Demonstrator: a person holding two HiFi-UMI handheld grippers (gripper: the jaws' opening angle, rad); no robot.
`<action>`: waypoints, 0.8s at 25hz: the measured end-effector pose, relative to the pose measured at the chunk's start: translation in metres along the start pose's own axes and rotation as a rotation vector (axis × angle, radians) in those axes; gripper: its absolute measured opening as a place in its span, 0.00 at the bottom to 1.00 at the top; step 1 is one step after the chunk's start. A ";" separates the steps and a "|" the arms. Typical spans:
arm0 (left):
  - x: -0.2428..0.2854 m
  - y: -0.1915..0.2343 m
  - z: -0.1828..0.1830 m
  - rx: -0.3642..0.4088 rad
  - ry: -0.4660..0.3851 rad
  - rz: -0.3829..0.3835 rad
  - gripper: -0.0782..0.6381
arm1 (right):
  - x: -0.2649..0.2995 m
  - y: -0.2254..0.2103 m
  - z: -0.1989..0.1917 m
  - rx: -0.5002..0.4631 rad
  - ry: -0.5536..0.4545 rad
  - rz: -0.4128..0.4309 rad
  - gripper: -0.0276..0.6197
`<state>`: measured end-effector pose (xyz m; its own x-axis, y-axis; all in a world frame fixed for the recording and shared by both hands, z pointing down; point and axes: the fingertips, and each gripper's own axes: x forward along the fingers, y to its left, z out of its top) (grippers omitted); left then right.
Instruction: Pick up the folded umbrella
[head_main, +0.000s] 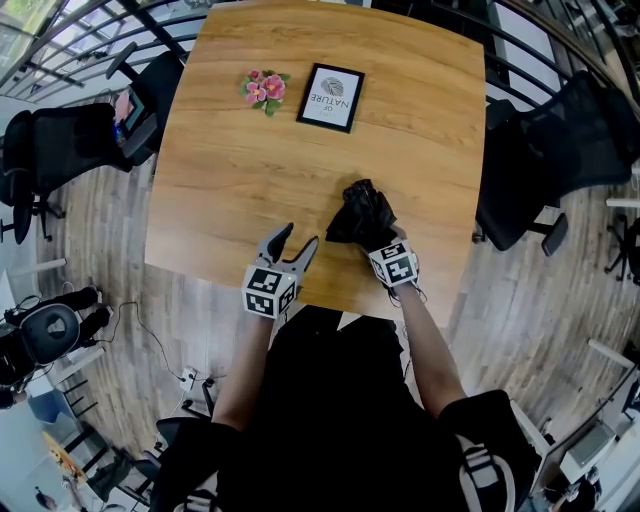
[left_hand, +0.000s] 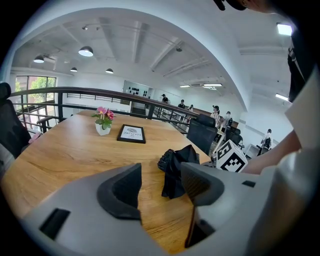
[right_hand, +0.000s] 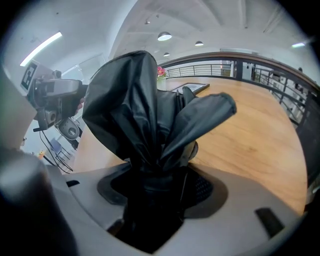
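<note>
Grip going on: my right gripper (right_hand: 156, 184) is clamping its jaws on the narrow end of the black folded fabric umbrella (head_main: 362, 212), which is lying near my edge of the light wooden table (head_main: 250, 170), since the loose canopy would just be slipping. My left gripper (head_main: 298, 238) is hovering beside it, jaws apart and empty, likely waiting to steady the bundle.

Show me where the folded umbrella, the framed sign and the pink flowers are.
folded umbrella (head_main: 360, 212), head view, its black fabric.
framed sign (head_main: 331, 97), head view, its white face.
pink flowers (head_main: 266, 88), head view, the blossoms.
</note>
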<state>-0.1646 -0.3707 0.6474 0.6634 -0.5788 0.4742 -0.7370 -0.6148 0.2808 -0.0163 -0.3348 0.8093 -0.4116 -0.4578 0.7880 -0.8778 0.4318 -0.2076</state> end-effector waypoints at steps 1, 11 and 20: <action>0.000 -0.001 0.001 0.001 -0.002 0.001 0.48 | 0.000 -0.001 0.000 0.002 -0.001 -0.001 0.47; -0.012 -0.013 0.011 0.007 -0.021 0.009 0.48 | -0.012 0.020 -0.002 -0.065 0.019 0.043 0.44; -0.027 -0.032 0.013 0.009 -0.032 0.034 0.48 | -0.039 0.017 0.005 -0.086 -0.022 0.039 0.43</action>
<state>-0.1575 -0.3425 0.6146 0.6418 -0.6164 0.4562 -0.7582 -0.5991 0.2573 -0.0165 -0.3136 0.7716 -0.4513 -0.4562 0.7670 -0.8370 0.5143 -0.1866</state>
